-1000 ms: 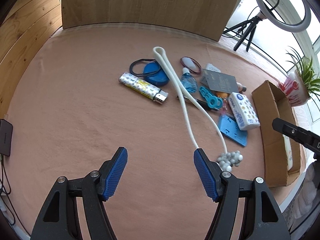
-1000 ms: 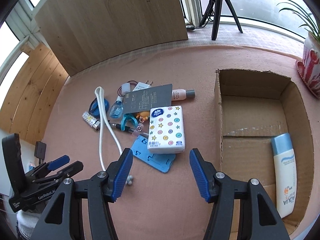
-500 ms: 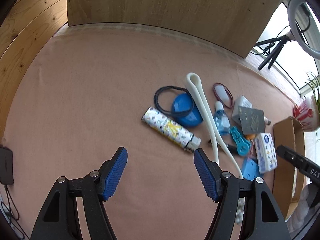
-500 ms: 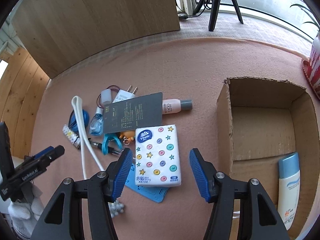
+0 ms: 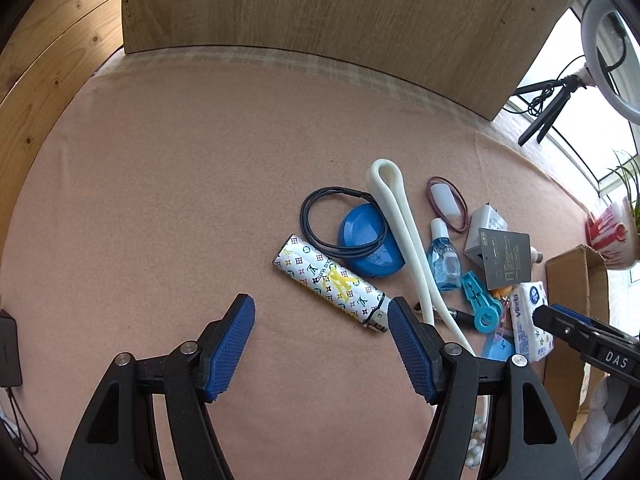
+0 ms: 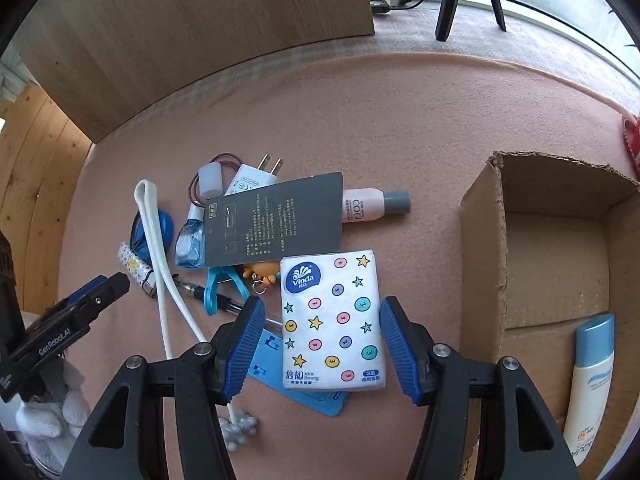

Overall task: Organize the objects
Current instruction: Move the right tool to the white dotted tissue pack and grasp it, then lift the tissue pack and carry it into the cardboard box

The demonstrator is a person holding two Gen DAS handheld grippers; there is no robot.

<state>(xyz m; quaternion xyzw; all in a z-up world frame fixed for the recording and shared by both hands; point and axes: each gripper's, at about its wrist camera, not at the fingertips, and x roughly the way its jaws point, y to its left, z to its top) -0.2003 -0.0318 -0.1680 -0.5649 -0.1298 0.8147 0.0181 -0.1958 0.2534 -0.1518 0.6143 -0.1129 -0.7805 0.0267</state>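
Since a second ago, the right hand-held gripper [image 6: 322, 336] has been brought down over the Vinda tissue pack [image 6: 331, 320], whose lower part now lies between the wide-spread jaws, seemingly untouched. The left hand-held gripper [image 5: 320, 340], also spread wide and empty, has been swung toward the patterned lighter [image 5: 330, 284], just beside its right fingertip. A sunscreen tube [image 6: 588, 388] is seen inside the cardboard box [image 6: 480, 240] on the pink surface [image 6: 400, 120].

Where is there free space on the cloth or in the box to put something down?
Bare cloth left of the lighter, up to the wooden board. The cardboard box floor is bare beyond the sunscreen tube. Crowded around the tissue pack and grey card.
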